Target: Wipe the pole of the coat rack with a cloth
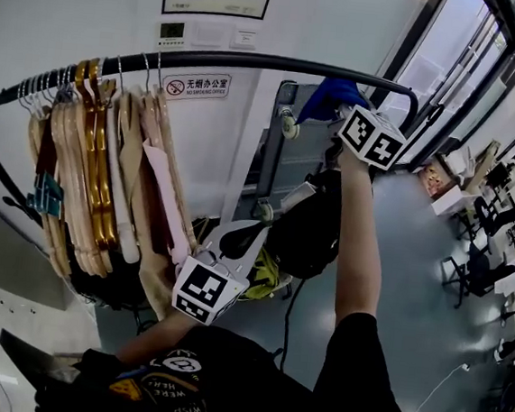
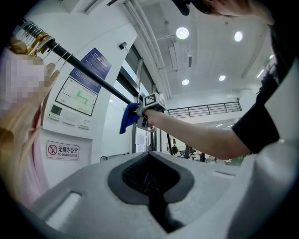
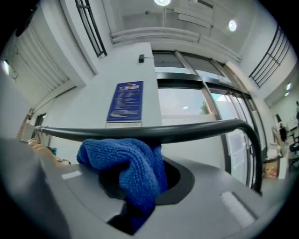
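Observation:
The coat rack's black pole (image 1: 253, 62) runs across the top of the head view and bends down at its right end. My right gripper (image 1: 339, 109) is raised to it, shut on a blue cloth (image 1: 331, 97) that presses against the pole's underside near the right bend. In the right gripper view the cloth (image 3: 131, 163) bulges out of the jaws (image 3: 135, 186) and touches the pole (image 3: 187, 130) just above. My left gripper (image 1: 236, 244) hangs low and well below the pole, shut and empty (image 2: 149, 179). It looks up at the pole (image 2: 93, 79) and the cloth (image 2: 127, 119).
Several wooden and gold hangers (image 1: 89, 166) crowd the pole's left part. A no-smoking sign (image 1: 197, 84) is on the white wall behind. A black bag and grey equipment (image 1: 310, 224) stand under the rack. Desks and chairs (image 1: 499, 242) fill the far right.

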{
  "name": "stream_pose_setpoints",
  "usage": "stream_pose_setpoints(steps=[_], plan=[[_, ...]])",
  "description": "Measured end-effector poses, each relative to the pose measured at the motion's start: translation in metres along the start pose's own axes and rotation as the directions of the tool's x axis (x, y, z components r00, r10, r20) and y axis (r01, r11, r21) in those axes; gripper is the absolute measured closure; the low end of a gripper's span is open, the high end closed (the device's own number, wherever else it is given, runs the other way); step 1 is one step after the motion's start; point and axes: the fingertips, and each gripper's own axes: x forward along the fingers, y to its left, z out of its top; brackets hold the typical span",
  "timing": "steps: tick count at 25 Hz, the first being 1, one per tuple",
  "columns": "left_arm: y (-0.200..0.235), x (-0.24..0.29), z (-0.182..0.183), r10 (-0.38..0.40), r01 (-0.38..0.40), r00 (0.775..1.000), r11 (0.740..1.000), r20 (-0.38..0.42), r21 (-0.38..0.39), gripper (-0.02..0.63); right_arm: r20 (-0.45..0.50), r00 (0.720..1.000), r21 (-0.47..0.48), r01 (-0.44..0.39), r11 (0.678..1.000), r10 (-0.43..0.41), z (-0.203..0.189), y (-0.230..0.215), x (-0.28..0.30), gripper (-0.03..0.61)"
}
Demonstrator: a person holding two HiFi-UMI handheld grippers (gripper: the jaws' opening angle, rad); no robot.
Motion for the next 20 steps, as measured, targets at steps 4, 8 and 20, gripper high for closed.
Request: stream_pose_setpoints(steps=[4,8,20], plan=[[-0.005,0.003,-0.002,-0.016,0.016,1.0,1.0,-0.006,0.0,0.62,-0.017,0.985,0.015,0.172,0.985,-0.172,0.004,-0.091,-0.011,0.497],[-0.007,0.003,-0.006,-0.023,0.023,0.999,1.0,-0.03,0.006,0.62,-0.039,0.954,0.002,0.297,0.955,-0.296,0.007,-0.151,-0.016,0.497],[-0.009,0.001,-0.005,-0.042,0.042,0.998,0.999,-0.043,0.005,0.62,-0.006,0.995,-0.078,-0.095,0.992,0.095,0.0,0.053,-0.001,0.502]])
